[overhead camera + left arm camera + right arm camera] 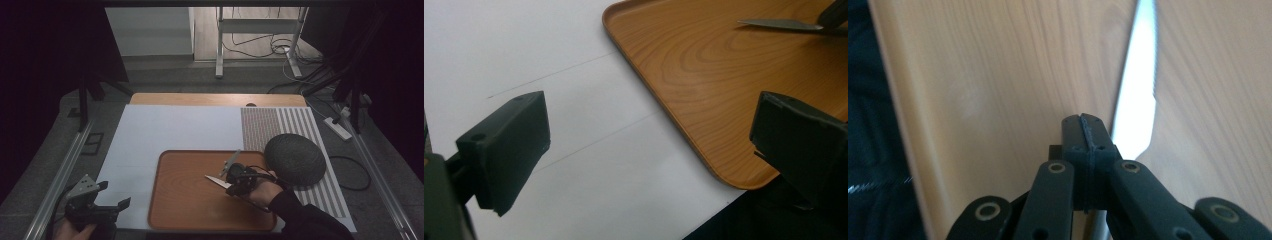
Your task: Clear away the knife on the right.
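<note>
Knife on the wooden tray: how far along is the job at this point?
Done: the knife is already over the tray, blade pointing away from the hand. In hand: the right gripper is shut at the knife's handle end; whether it actually clamps it I cannot tell. Left: any move off or across the tray. The left gripper hangs open by the tray's corner.
</note>
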A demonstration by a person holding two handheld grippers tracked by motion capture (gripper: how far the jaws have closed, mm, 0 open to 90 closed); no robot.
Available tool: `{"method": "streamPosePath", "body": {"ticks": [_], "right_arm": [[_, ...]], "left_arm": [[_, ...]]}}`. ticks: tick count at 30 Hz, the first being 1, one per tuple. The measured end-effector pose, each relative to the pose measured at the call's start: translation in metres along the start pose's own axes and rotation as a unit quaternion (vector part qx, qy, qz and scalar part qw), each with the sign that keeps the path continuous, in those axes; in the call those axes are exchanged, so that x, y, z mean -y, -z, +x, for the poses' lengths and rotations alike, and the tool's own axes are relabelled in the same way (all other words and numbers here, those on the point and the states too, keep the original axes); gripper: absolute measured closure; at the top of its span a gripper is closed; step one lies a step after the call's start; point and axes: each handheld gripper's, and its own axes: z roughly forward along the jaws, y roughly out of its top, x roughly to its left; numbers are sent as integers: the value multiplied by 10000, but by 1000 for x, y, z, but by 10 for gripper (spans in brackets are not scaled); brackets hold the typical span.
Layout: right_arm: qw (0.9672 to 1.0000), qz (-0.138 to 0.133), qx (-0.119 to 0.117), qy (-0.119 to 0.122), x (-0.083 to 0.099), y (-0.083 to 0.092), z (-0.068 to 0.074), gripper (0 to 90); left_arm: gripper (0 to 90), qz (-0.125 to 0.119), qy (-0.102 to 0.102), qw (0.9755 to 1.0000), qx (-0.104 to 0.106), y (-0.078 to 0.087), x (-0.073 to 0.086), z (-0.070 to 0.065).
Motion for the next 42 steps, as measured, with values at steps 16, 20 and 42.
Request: {"method": "streamPosePath", "body": {"ticks": [16, 20, 42], "right_arm": [[9974, 226, 498, -470, 13, -6, -36, 900], [9954, 257, 601, -694, 25, 1, -45, 900], [9877, 382, 613, -1387, 67, 20, -61, 900]], "left_arm": [[39, -2, -10, 10000, 17, 0, 0, 0], [39, 6, -9, 10000, 15, 0, 0, 0], [39, 15, 11, 10000, 12, 0, -1, 0]]}}
